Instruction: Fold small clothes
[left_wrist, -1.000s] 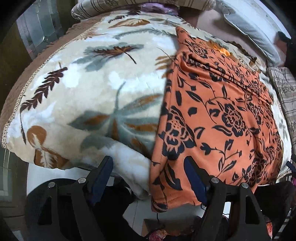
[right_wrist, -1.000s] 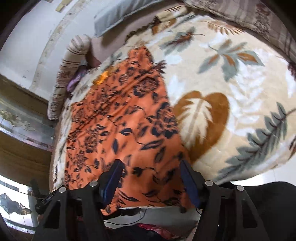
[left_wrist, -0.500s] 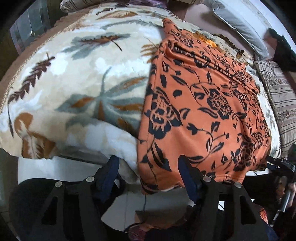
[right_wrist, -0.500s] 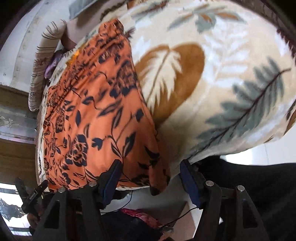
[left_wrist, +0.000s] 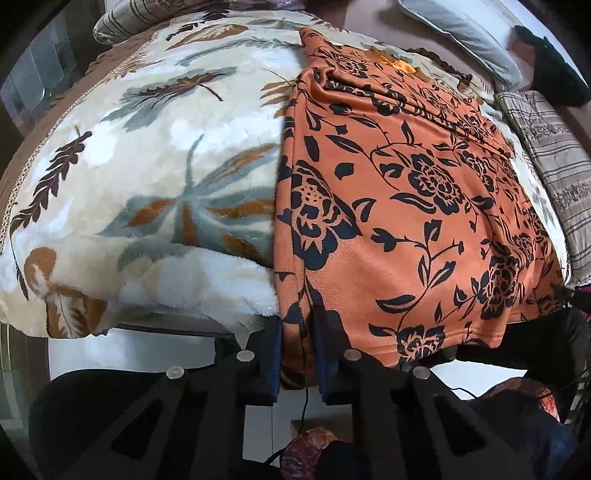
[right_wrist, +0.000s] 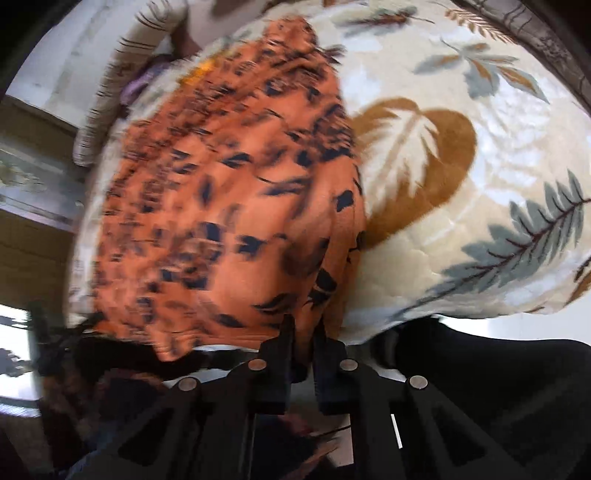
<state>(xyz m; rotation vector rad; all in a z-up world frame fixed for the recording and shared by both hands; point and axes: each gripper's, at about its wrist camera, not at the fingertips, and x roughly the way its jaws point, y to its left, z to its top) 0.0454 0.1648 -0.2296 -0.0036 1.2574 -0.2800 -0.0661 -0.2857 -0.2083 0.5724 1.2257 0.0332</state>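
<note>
**Left wrist view: both near corners of the orange garment pinched, fold about to start**

Left wrist view shows the left gripper (left_wrist: 298, 354) with its jaws just closed on the near left corner of the orange floral garment (left_wrist: 406, 206), the hem caught between the blue pads. From the right wrist, blurred as it is, the right gripper (right_wrist: 303, 356) has likewise just clamped down on the opposite near corner of the same cloth (right_wrist: 236, 192). The garment lies spread flat on the leaf-print blanket (left_wrist: 155, 177), its near hem hanging over the bed's edge.

I'd say the grasp is done and the first fold comes next: both corners lifted together and carried toward the far end, kept level so the cloth doesn't skew.

A striped pillow (left_wrist: 550, 162) sits just beside the garment's right edge, and a grey pillow (left_wrist: 465, 33) lies beyond the far end; the plush blanket may drag at the fabric.
</note>
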